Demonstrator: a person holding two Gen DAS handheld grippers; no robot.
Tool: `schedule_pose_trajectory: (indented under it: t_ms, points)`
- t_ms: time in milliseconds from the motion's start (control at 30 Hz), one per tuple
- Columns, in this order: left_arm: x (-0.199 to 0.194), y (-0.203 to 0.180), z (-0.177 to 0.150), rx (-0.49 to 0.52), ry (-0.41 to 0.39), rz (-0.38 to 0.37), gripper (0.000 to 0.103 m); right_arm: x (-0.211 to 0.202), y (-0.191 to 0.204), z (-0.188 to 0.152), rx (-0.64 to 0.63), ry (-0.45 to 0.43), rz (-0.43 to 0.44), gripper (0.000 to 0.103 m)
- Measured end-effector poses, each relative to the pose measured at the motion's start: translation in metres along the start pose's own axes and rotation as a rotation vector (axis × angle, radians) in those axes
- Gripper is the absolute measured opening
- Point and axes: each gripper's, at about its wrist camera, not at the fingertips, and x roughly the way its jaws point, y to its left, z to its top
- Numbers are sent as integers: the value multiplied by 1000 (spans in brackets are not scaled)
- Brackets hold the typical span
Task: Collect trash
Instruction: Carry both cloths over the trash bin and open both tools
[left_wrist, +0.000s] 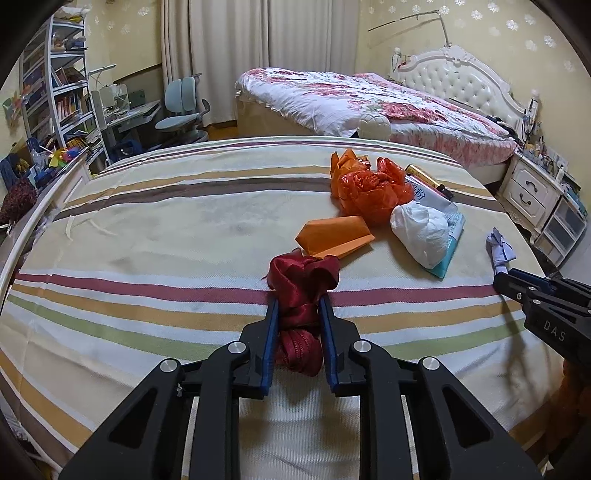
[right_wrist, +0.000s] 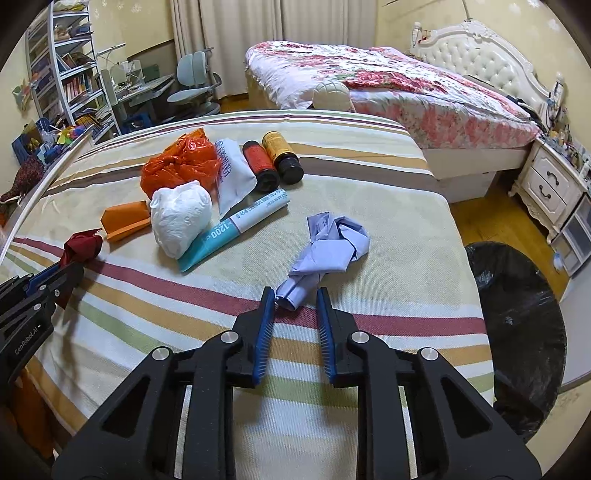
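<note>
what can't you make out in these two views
- Right gripper: right wrist view leaves unclear whether its pads press the blue cloth; in the left wrist view only its tip shows.
- Bin bag: inside too dark, cut by the edge.
- Small bottles: labels too small.
- Red ribbon: its lower end is hidden between the left gripper fingers.

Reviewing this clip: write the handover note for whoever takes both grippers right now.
Left gripper: shut on the dark red ribbon.
Right gripper: closed at the near end of the crumpled lilac paper; grip looks shallow.
On the striped bedspread: orange plastic bag, orange folded paper, white wad, teal-and-white pack, two small bottles.
Black-lined bin stands by the bed's right side.
Done: nothing visibly binned.
Left: bin both held pieces, then the rest.
</note>
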Motion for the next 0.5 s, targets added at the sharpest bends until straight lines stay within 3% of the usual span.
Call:
schedule_pose_trajectory:
  t_ms: [133, 200, 367, 500]
  points:
    - [-3, 2, -1, 0, -5, 7, 22, -3, -3, -3, 15, 4, 16, 28]
    - [-4, 4, -3, -1, -6, 11, 22, -7, -8, -5, 36, 2, 19, 49]
    - [-5, 8, -2, -11, -6, 19, 22, -10, -16, -4, 72, -3, 14, 58]
    - [-4, 9, 1, -11, -14, 31, 22, -6, -17, 6, 102, -12, 11, 58]
